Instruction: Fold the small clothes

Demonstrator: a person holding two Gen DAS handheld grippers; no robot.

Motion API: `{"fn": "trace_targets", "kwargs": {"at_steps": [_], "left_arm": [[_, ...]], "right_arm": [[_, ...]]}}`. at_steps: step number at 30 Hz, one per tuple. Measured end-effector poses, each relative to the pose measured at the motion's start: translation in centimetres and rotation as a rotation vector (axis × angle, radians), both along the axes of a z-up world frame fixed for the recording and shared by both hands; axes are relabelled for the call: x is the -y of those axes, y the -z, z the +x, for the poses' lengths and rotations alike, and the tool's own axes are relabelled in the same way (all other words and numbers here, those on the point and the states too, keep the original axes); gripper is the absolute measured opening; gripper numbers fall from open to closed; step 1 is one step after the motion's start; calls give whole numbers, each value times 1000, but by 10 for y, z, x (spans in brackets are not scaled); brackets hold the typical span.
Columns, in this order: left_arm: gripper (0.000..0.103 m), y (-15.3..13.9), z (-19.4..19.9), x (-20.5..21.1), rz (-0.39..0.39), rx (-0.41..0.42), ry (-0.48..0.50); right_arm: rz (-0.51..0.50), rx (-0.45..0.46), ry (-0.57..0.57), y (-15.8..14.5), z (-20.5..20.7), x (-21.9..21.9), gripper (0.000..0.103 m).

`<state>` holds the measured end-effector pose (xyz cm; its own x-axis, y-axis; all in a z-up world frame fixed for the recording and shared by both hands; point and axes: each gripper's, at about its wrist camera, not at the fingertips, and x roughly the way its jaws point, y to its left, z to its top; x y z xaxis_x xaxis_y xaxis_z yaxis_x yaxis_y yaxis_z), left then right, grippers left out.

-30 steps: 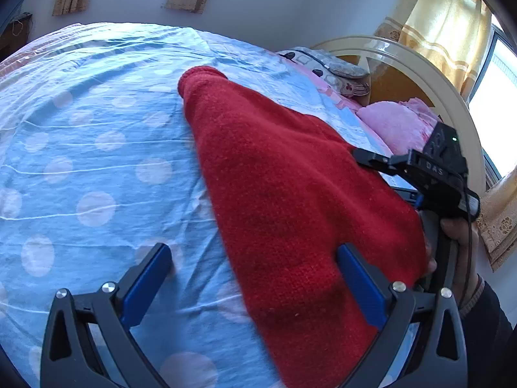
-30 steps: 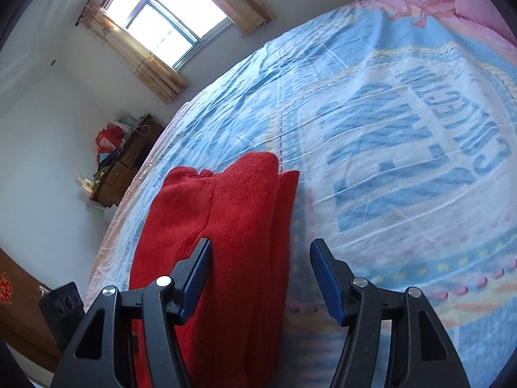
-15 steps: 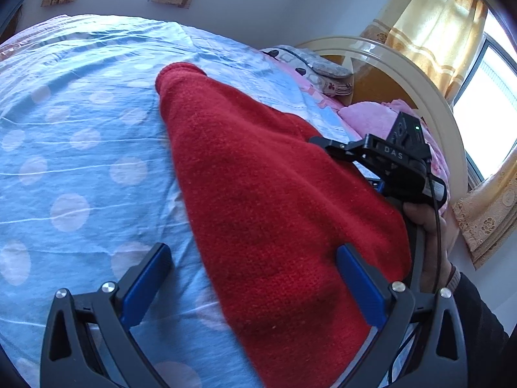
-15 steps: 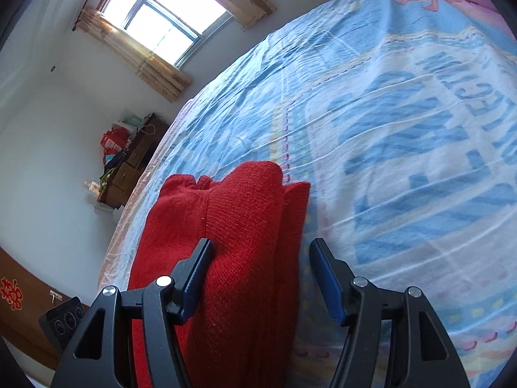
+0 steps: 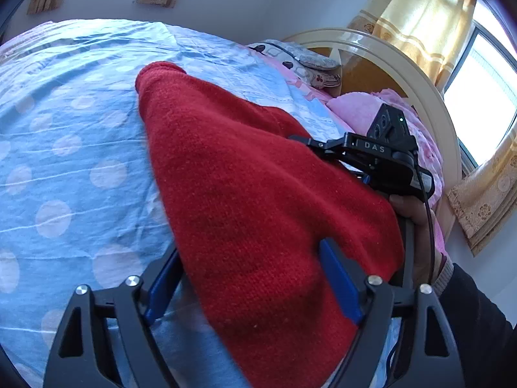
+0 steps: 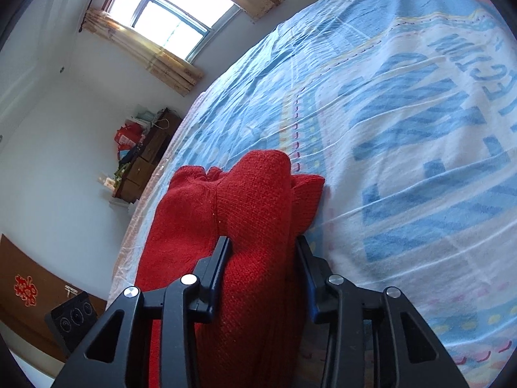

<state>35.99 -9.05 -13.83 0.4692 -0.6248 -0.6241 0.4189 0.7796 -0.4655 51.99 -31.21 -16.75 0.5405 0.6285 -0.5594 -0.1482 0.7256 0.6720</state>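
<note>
Bed [image 5: 74, 148]: broad, covered with a blue sheet printed with pale dots and large lettering, faintly creased, a soft yielding base with pink bedding and a curved headboard [image 5: 381, 51] at its far end. Red knitted garment [image 5: 245, 194]: the task's thing, lying on the sheet near the bed's edge, already gathered lengthwise into a long doubled band, its rounded far end toward the middle of the bed. Handling, as judged: thick, fuzzy wool knit, light for its bulk, entirely limp, stretchy, not slippery and not fragile; it will sag and drag on the sheet if lifted from one point only, and the layers may slide apart unless all are pinched together. Best hold: at the near end, one grip on each side edge, through every layer, so the band stays level when carried over. Left gripper [image 5: 252, 281]: jaws have just been closing from their widest; the blue pads [image 5: 339, 278] now flank the near part of the knit, the left pad at its edge, the right pad against a raised ridge of cloth; a firm pinch cannot be confirmed. Right gripper [image 6: 263, 268]: jaws have just been closing, and both fingers now press the sides of a bunched fold of the garment [image 6: 255, 200], which bulges up between them, so it holds the knit. The person's hand [image 5: 416, 223] grips the right tool's handle beside the cloth.
</note>
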Motion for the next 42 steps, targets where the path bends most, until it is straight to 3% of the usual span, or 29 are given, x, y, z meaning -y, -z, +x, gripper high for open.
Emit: {"fn": "trace_targets", "kwargs": {"at_steps": [4, 15, 20, 26, 33, 42], "left_arm": [[83, -1, 0, 2, 24, 4, -3], [72, -6, -3, 11, 80, 49, -5], [53, -12, -5, 12, 113, 62, -20], [43, -19, -10, 14, 170, 90, -27], [41, -32, -35, 9, 237, 152, -19], [40, -46, -78, -16, 274, 158, -9]], "right_arm": [[-76, 31, 5, -3, -4, -9, 38], [-150, 40, 29, -6, -3, -18, 37], [-255, 64, 60, -19, -11, -32, 31], [-229, 81, 107, -28, -29, -28, 27], [-188, 118, 102, -39, -57, -31, 26], [-102, 158, 56, -50, -103, -57, 26]]}}
